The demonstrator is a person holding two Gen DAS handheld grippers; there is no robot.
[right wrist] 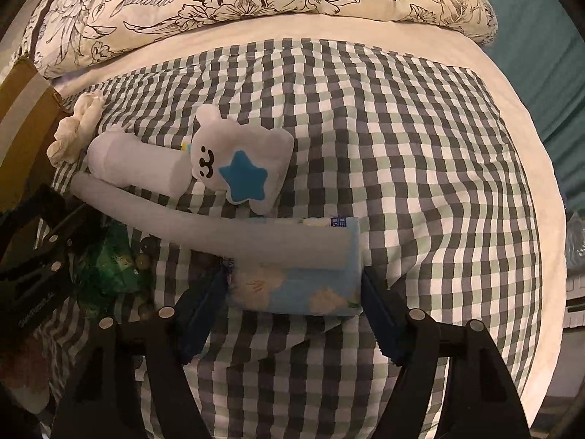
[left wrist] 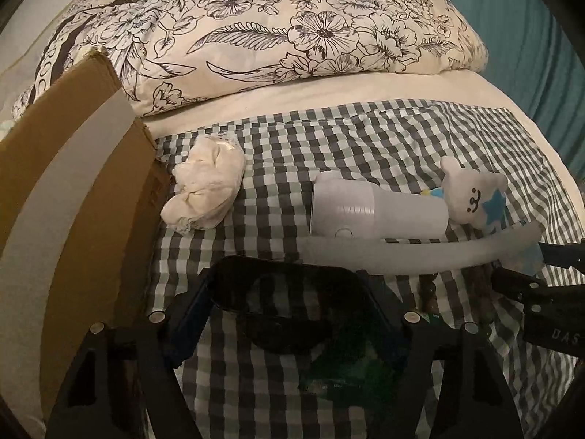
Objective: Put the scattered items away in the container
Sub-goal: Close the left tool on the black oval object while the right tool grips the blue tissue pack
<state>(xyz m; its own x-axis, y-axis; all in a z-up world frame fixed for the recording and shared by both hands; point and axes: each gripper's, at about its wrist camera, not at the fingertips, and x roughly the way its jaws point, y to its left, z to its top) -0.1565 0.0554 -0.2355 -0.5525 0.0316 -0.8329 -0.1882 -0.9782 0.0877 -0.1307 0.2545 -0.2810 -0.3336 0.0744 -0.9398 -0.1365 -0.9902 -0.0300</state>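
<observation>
Black sunglasses sit between the fingers of my left gripper, the pads touching both ends of the frame, so I judge it is gripping them; they lie on the bed's checked cloth over a dark green packet. My right gripper brackets a pale blue tissue pack, the pads against its two sides, though I cannot tell how firmly.

Nothing looks tidied yet, as far as I can see: the cardboard box stands at the left edge of the bed and its inside is out of view. Apart from the two things in my grippers, I still have to collect a smooth white cylinder, a long pale foam tube lying across the tissue pack, a plush bear with a blue star, a crumpled cream cloth bundle just beside the box, and some brown beads.

Beyond them lies a puffy floral quilt.
</observation>
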